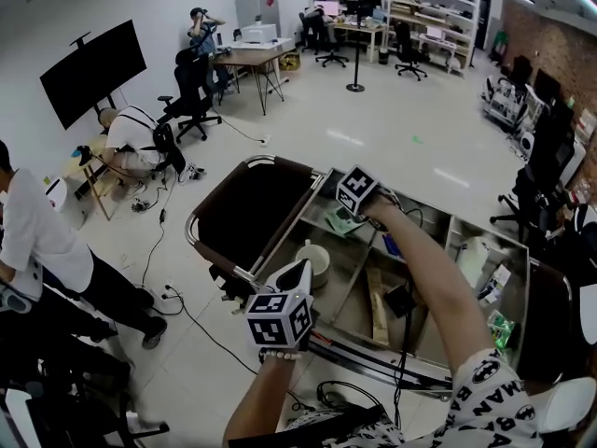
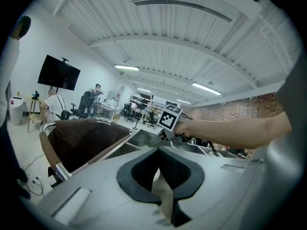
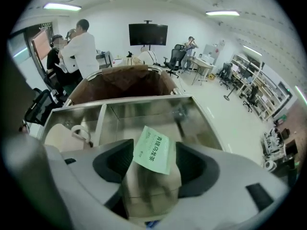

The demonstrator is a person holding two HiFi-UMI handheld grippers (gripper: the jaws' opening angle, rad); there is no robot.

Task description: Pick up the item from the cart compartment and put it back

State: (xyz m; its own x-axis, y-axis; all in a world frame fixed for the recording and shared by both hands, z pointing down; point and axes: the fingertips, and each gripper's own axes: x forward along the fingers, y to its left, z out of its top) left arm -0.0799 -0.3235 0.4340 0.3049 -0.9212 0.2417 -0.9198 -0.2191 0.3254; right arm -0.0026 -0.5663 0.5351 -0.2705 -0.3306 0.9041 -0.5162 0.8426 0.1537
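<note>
Your right gripper (image 1: pixel 350 211) is clamped on a tan packet (image 1: pixel 341 222) with a pale green label. In the right gripper view the jaws (image 3: pixel 152 169) stand apart only as far as the packet (image 3: pixel 149 186) is wide. Both dark pads press on its sides, and the label (image 3: pixel 153 150) sticks out past the tips.

You hold the packet over the cart (image 1: pixel 448 222), above the steel compartment at the end next to the brown bag (image 1: pixel 247 208). It sits on the side of the cart away from you. It looks clear of that compartment's floor (image 3: pixel 144 111), though no view shows the gap plainly.

A white jug (image 1: pixel 314 261) stands in the cart compartment nearer you. In the right gripper view the jug (image 3: pixel 67 133) is just across the divider from the packet.

Your left gripper (image 1: pixel 297 271) is at the near rim of the cart, beside the bag, pointing upward. In the left gripper view its jaws (image 2: pixel 160 176) are drawn together, with only a thin pale slit between the pads and nothing gripped. Past them you can see the bag (image 2: pixel 86 138) and your right arm reaching across the cart (image 2: pixel 139 138).
</note>
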